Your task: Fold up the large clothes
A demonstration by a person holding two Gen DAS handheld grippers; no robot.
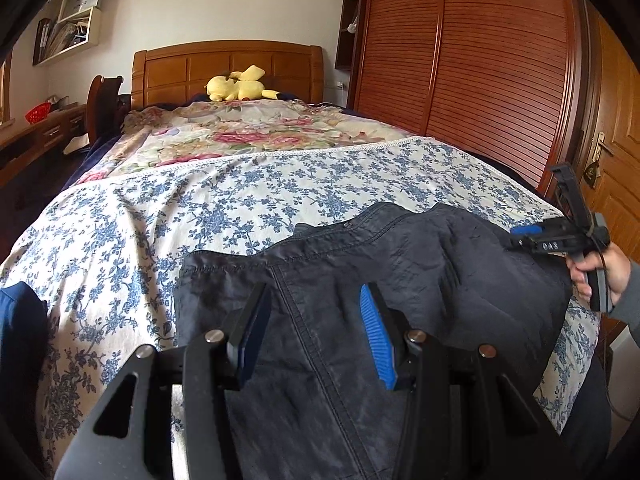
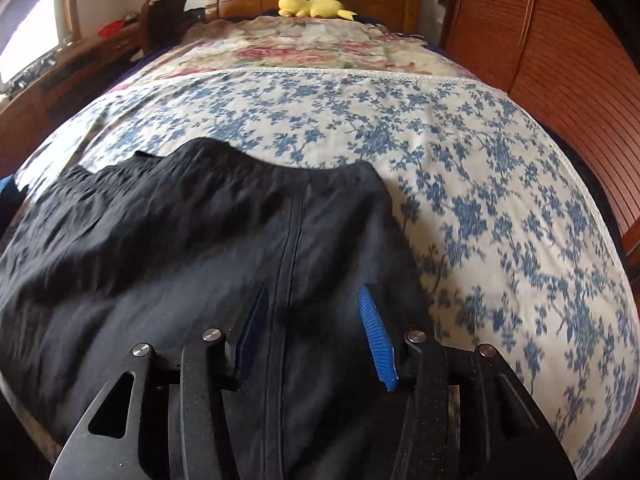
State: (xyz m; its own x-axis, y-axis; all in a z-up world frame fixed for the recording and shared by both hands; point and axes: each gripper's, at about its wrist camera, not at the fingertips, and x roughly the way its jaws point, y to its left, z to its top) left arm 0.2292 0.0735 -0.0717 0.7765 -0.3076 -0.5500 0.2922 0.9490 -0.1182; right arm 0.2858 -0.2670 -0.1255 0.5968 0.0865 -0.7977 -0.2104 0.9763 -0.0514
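We see a dark, thin, crinkled garment (image 1: 360, 280) with raised stitched seams lying at the near end of the bed, on a white sheet (image 1: 240, 200) printed with small blue flowers and edged in lace. Its far border is a gathered, puckered band; the cloth bunches into soft folds toward the right.

Left gripper (image 1: 316, 336): jaws apart, hovering over the garment, a vertical double seam running between them. One ribbed blue pad faces inward; nothing is clamped.

Right gripper (image 2: 314, 336): jaws apart above the same cloth, a long straight seam between them. In the left wrist view we note this tool at the garment's right edge, gripped by a hand (image 1: 600, 272); whether it touches the fabric we cannot tell.

Farther up lies a quilt (image 1: 248, 128) with pink roses, then a yellow plush toy (image 1: 236, 86) against a panelled wooden headboard (image 1: 228, 64). A slatted red-brown wardrobe (image 1: 480, 60) stands right.
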